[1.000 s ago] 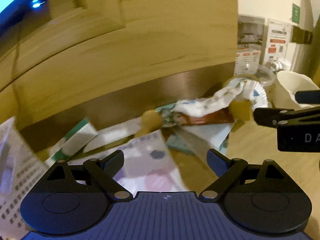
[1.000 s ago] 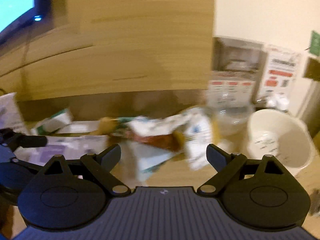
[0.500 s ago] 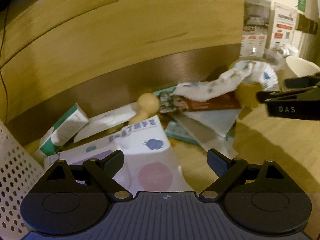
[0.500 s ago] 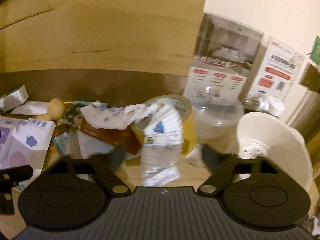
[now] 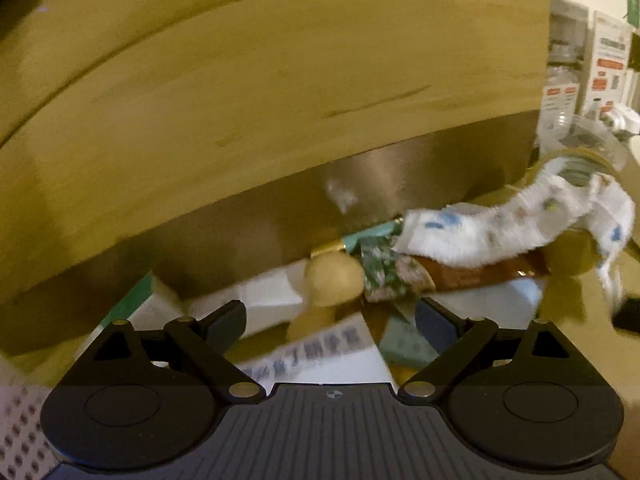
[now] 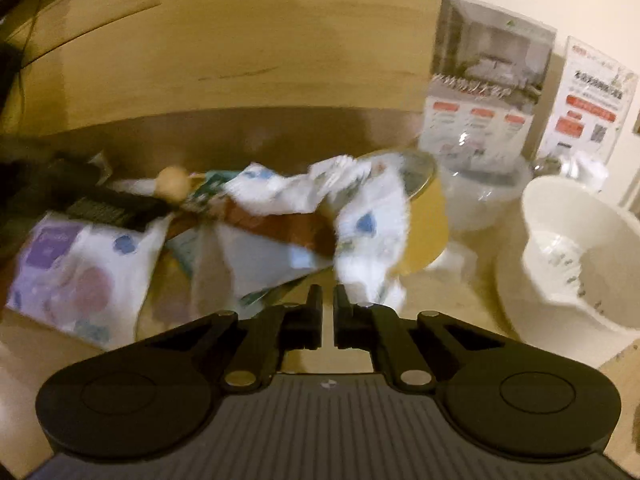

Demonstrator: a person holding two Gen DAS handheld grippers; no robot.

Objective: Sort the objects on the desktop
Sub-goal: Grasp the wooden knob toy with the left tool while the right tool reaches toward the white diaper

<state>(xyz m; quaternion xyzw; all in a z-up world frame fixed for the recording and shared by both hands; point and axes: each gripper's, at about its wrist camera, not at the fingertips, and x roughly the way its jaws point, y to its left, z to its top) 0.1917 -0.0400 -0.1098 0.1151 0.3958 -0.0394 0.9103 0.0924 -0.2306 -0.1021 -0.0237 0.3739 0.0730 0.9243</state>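
Observation:
A heap of desktop objects lies against the wooden back wall. A white patterned cloth [image 6: 372, 216] drapes over a yellow tape roll [image 6: 424, 224] and a brown packet [image 6: 280, 224]; it also shows in the left wrist view [image 5: 500, 228]. A round wooden knob [image 5: 334, 286] lies beside a white box with blue print [image 5: 320, 354]. My left gripper [image 5: 330, 320] is open just in front of the knob. My right gripper [image 6: 328, 312] is shut and empty, just below the cloth's hanging end.
A white bowl [image 6: 580, 256] stands at the right, a clear plastic tub [image 6: 484, 196] behind it, and leaflet stands [image 6: 488, 80] at the back. A white pack with purple and pink print [image 6: 80, 272] lies at the left. A perforated white basket [image 5: 20, 432] sits at the far left.
My right gripper has closed from open and sits nearer the cloth's end. My left gripper has moved forward toward the wooden knob and stays open.

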